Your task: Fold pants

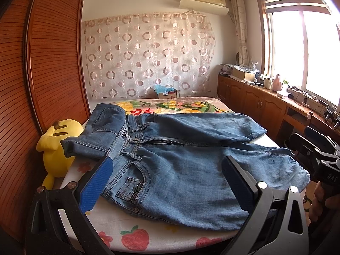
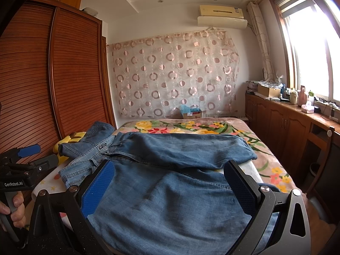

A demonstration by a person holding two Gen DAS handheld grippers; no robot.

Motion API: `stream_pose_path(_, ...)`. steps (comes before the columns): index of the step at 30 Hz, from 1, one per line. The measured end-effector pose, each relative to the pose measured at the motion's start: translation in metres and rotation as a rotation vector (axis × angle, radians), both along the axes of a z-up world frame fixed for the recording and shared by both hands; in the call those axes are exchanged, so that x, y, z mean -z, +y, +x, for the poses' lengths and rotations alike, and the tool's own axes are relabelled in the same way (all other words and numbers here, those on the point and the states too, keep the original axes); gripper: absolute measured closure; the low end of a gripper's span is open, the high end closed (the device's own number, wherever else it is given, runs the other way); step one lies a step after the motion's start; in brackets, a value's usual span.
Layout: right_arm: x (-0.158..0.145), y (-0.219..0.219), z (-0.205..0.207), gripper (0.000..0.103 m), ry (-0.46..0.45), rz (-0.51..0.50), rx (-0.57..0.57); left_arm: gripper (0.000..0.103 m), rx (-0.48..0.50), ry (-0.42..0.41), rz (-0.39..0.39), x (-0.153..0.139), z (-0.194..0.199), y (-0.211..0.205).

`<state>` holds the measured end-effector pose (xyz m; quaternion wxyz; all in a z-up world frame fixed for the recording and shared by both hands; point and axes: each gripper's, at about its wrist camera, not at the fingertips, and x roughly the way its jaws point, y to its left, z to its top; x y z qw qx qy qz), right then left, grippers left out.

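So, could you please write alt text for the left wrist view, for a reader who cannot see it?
Blue jeans lie spread on a bed with their legs pointing right, framed by the open left gripper hovering above them. A yellow plush toy lies at the bed's left edge by a wooden wardrobe; the right gripper shows at far right.

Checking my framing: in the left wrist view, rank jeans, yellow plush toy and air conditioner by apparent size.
1. jeans, by far the largest.
2. yellow plush toy.
3. air conditioner, though it is much farther from the camera, so the last two are unsure.
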<state>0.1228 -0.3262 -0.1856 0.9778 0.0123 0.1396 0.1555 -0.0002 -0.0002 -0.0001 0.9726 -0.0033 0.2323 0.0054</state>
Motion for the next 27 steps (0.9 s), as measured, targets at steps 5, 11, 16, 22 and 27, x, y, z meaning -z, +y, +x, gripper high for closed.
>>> stream_pose_path(5,0.0002,0.0002,-0.0008,0.000,0.000,0.000,0.000,0.001,0.000,-0.002,0.001,-0.0001,-0.0002,-0.0001)
stream_pose_path(11,0.0012,0.0000,-0.0008,0.000,-0.002,-0.001,0.000,0.001,0.000,-0.003,0.002,0.0001,0.0000,0.0000)
stream_pose_path(16,0.0014,0.0006,-0.0008,0.000,-0.001,-0.001,0.001,0.001,0.000,-0.004,0.002,0.0001,0.0002,0.0001)
stream_pose_path(22,0.0018,0.0009,-0.0013,0.000,-0.003,-0.001,0.001,0.001,0.000,-0.006,0.003,0.0001,0.0000,0.0000)
stream_pose_path(27,0.0018,0.0009,-0.0014,0.000,-0.003,-0.001,0.001,0.001,0.001,-0.007,0.004,0.0000,-0.0001,-0.0001)
